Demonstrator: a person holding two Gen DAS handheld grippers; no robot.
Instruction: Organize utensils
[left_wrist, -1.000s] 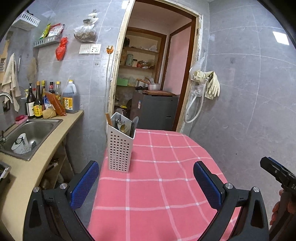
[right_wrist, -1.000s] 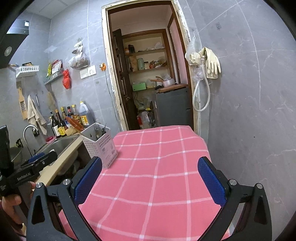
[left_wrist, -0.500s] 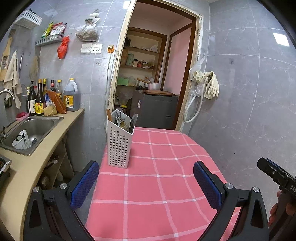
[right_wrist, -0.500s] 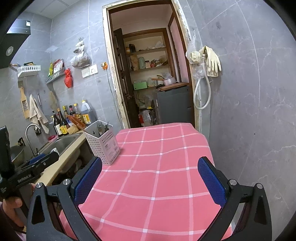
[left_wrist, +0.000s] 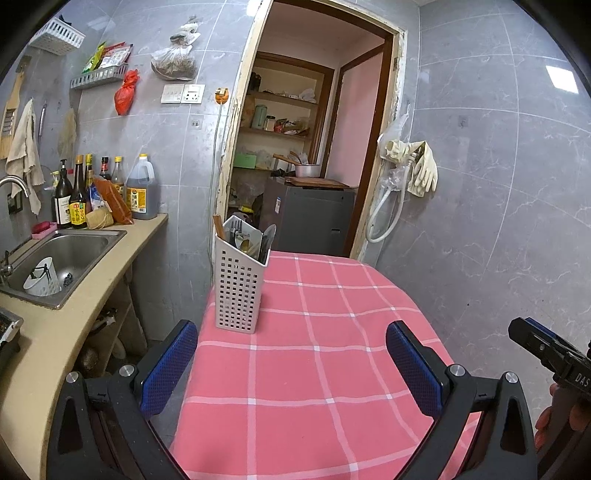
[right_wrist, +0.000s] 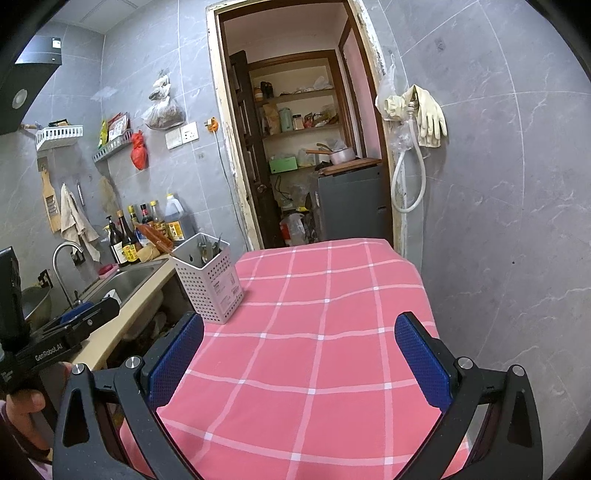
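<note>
A white perforated utensil holder (left_wrist: 239, 284) stands upright at the far left of the table with the pink checked cloth (left_wrist: 314, 354). It holds several utensils (left_wrist: 251, 240), among them spoons and chopsticks. It also shows in the right wrist view (right_wrist: 208, 278). My left gripper (left_wrist: 291, 363) is open and empty, over the near part of the table, short of the holder. My right gripper (right_wrist: 301, 356) is open and empty, over the table to the right of the holder.
A counter with a steel sink (left_wrist: 59, 258) runs along the left, with bottles (left_wrist: 77, 195) at its back. A white cup (left_wrist: 40, 282) lies in the sink. A doorway (left_wrist: 295, 166) opens behind the table. A grey tiled wall (left_wrist: 498, 203) is on the right.
Both grippers have drawn back and up a little from the table; the holder looks smaller and further off. Both stay open and empty.
</note>
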